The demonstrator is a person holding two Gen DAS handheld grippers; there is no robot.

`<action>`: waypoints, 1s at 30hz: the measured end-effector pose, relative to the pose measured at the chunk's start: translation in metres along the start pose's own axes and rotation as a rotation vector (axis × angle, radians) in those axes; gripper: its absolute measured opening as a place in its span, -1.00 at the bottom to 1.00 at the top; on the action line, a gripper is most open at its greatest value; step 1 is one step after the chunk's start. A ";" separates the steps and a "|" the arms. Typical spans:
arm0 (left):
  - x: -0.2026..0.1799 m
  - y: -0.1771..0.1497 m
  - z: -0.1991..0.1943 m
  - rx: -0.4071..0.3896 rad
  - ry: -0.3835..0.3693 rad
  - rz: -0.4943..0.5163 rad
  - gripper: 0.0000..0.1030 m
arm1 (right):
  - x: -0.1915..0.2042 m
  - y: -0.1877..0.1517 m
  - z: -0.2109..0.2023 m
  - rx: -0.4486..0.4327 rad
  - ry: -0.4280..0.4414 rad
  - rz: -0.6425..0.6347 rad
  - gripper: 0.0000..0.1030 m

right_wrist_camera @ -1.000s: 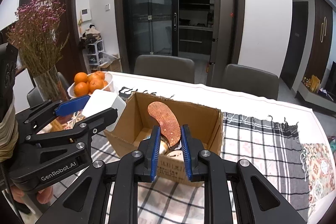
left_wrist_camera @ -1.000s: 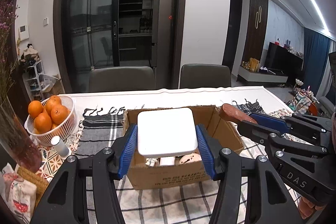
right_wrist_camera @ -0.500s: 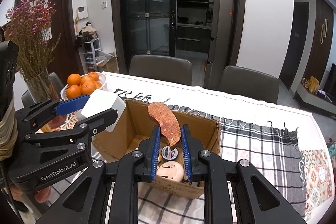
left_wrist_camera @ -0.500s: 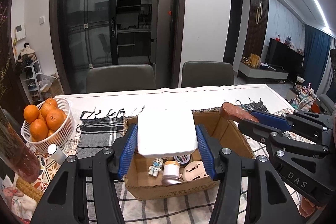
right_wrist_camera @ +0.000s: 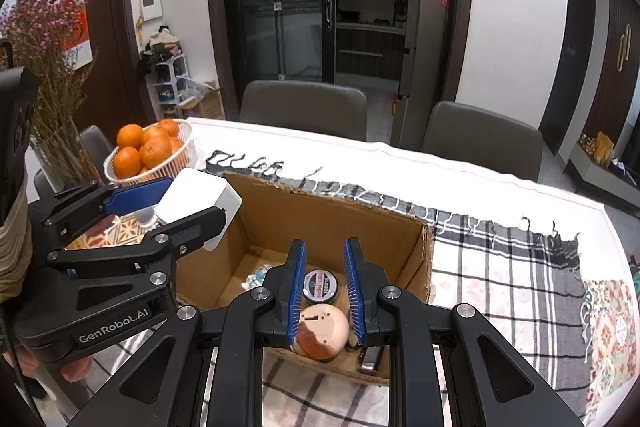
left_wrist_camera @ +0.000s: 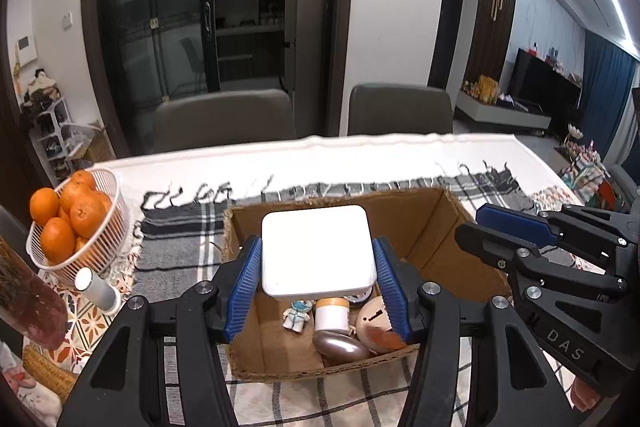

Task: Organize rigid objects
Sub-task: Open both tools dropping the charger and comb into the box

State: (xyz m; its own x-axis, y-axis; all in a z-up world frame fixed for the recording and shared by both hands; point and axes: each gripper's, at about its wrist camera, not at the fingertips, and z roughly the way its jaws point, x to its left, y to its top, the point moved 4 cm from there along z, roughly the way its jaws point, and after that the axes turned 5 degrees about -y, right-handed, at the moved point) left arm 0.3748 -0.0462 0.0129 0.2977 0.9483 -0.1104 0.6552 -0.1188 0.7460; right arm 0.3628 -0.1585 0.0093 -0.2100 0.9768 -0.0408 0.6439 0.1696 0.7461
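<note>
My left gripper (left_wrist_camera: 318, 287) is shut on a flat white square box (left_wrist_camera: 316, 251) and holds it above the open cardboard box (left_wrist_camera: 420, 223). The white box also shows in the right wrist view (right_wrist_camera: 198, 203). My right gripper (right_wrist_camera: 323, 291) is open and empty over the cardboard box (right_wrist_camera: 332, 219). Inside lie a beige round toy (right_wrist_camera: 322, 329) with a reddish-brown curved piece resting on it, a round tin (right_wrist_camera: 319, 285), a small figurine (left_wrist_camera: 298, 313), a white jar (left_wrist_camera: 332, 313) and a shiny oval object (left_wrist_camera: 340, 345).
A white basket of oranges (left_wrist_camera: 70, 223) stands at the left on the checked cloth (right_wrist_camera: 500, 267). A small white cylinder (left_wrist_camera: 96, 289) lies near it. A vase of dried flowers (right_wrist_camera: 48, 67) stands far left. Two chairs (left_wrist_camera: 224, 123) stand behind the table.
My right gripper opened and let the reddish-brown curved piece fall into the cardboard box. Both grippers came closer over the box; the left still holds the white box.
</note>
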 end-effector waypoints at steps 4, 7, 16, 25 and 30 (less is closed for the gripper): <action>-0.001 -0.002 0.013 0.055 -0.014 -0.001 0.07 | -0.002 -0.001 0.009 0.022 0.000 0.011 -0.59; -0.003 0.000 0.012 0.046 0.012 0.010 0.09 | -0.004 -0.004 0.015 0.040 -0.002 0.022 -0.59; 0.004 -0.005 -0.007 -0.004 0.076 0.009 0.27 | -0.005 -0.009 0.013 0.041 -0.008 0.036 -0.59; 0.005 -0.020 -0.048 -0.066 0.097 -0.036 0.57 | 0.002 -0.015 -0.024 -0.015 -0.036 0.055 -0.59; 0.000 -0.028 -0.081 -0.113 0.127 -0.048 0.78 | 0.009 -0.023 -0.056 -0.065 -0.064 0.062 -0.57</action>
State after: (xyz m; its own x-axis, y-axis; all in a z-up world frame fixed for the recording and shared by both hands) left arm 0.2998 -0.0184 0.0452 0.1730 0.9825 -0.0686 0.5819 -0.0458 0.8120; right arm 0.3050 -0.1609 0.0296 -0.1224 0.9919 -0.0335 0.6046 0.1013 0.7901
